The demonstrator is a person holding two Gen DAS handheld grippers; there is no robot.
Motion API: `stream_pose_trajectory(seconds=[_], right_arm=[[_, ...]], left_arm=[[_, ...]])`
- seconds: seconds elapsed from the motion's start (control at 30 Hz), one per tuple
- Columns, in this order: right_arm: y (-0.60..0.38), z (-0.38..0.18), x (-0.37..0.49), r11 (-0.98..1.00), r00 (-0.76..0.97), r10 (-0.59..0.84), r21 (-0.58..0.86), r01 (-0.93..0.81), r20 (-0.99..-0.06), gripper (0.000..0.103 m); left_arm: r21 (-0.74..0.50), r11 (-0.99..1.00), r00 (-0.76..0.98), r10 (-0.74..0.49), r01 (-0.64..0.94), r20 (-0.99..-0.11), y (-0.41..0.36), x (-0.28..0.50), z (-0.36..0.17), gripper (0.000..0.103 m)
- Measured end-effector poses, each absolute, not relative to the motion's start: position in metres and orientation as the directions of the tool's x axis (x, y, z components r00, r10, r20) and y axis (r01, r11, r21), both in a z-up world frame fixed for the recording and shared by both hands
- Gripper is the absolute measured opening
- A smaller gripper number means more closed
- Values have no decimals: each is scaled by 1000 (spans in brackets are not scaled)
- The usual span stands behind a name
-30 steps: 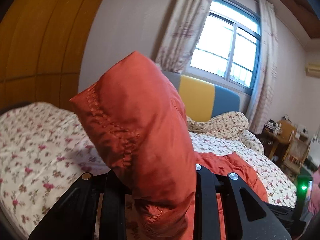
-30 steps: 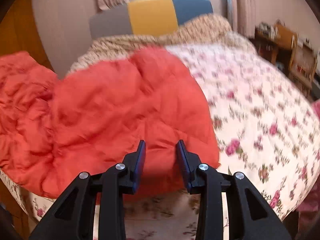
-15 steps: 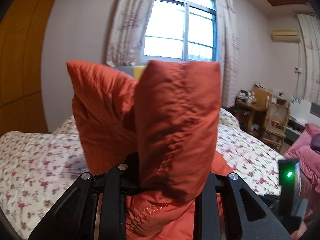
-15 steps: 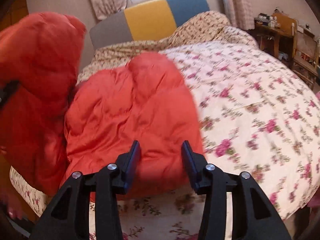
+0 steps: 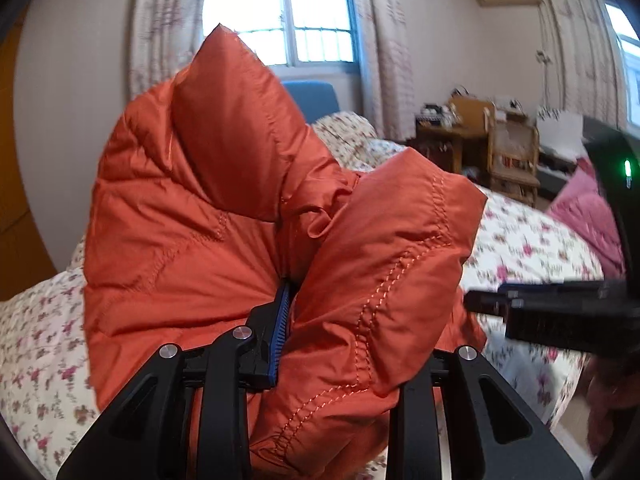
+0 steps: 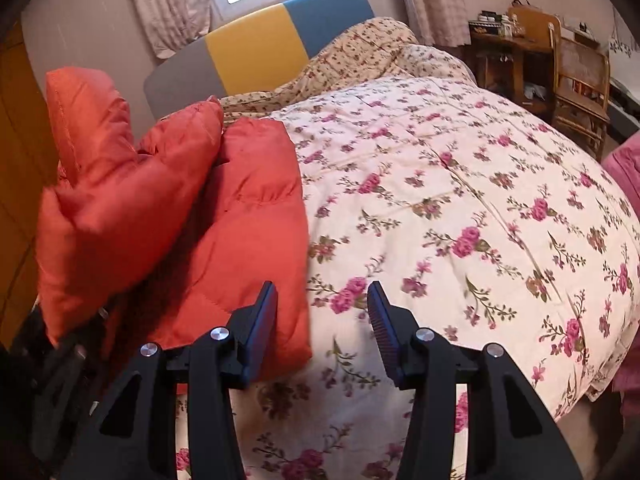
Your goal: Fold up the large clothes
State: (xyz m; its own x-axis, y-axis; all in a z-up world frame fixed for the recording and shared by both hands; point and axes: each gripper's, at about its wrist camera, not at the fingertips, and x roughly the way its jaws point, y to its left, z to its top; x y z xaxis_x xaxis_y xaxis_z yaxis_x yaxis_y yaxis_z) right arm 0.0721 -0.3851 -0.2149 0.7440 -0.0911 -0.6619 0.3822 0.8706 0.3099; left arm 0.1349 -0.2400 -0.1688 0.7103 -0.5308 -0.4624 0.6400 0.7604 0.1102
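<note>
Left wrist view showed the left tongs (image 5: 320, 332) clenched on a bunched fold of the one orange quilted jacket (image 5: 208, 216), lifted off the bed (image 5: 532, 236); only one finger pad (image 5: 282, 320) showed, the other buried in fabric. Right wrist view showed the right tongs (image 6: 322, 316) released, jaws wide apart and grasping nothing, over the jacket's lower edge (image 6: 256, 216) and the floral bedspread (image 6: 460, 208).

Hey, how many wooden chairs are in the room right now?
1. The wooden chair stands beside the wooden desk past the far right corner of the bed. Others may be hidden behind the orange jacket.
</note>
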Motion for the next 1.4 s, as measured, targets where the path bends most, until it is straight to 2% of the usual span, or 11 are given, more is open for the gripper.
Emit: stream_pose_trajectory(seconds=[0.3, 0.53, 0.6, 0.67, 0.77, 0.87, 1.1, 1.23, 1.27, 1.33, 1.4], right_arm=[[-396, -190, 58, 855, 806, -63, 385, 348, -589, 48], [-371, -167, 58, 874, 853, 140, 468, 132, -503, 50], [-362, -168, 64, 885, 836, 165, 453, 109, -523, 46], [-355, -173, 72, 901, 811, 164, 419, 107, -561, 27], [-351, -184, 84, 913, 761, 145, 382, 143, -632, 11], [-354, -199, 88, 911, 734, 138, 376, 169, -665, 5], [-359, -215, 87, 901, 714, 141, 388, 194, -686, 4], [-365, -204, 80, 877, 738, 151, 433, 207, -658, 13], [-368, -198, 76, 867, 751, 147, 449, 215, -643, 29], [-371, -185, 71, 866, 770, 149, 457, 201, -621, 47], [-370, -177, 69, 869, 773, 169, 463, 176, -612, 48]], left_arm=[[128, 713, 655, -540, 690, -528, -258, 131, -200, 26], [96, 721, 655, -556, 687, -512, -245, 131, -195, 26], [90, 725, 658, -558, 683, -506, -242, 127, -197, 26], [79, 726, 655, -562, 683, -505, -237, 125, -194, 26], [98, 721, 657, -557, 686, -509, -233, 121, -193, 28], [152, 708, 668, -542, 690, -511, -231, 113, -191, 31], [194, 692, 677, -539, 695, -502, -224, 105, -192, 33], [159, 696, 663, -550, 700, -508, -221, 109, -193, 33], [155, 695, 658, -552, 703, -512, -222, 108, -194, 33], [140, 696, 652, -556, 705, -516, -220, 110, -195, 33], [125, 697, 646, -561, 706, -518, -217, 115, -194, 33]])
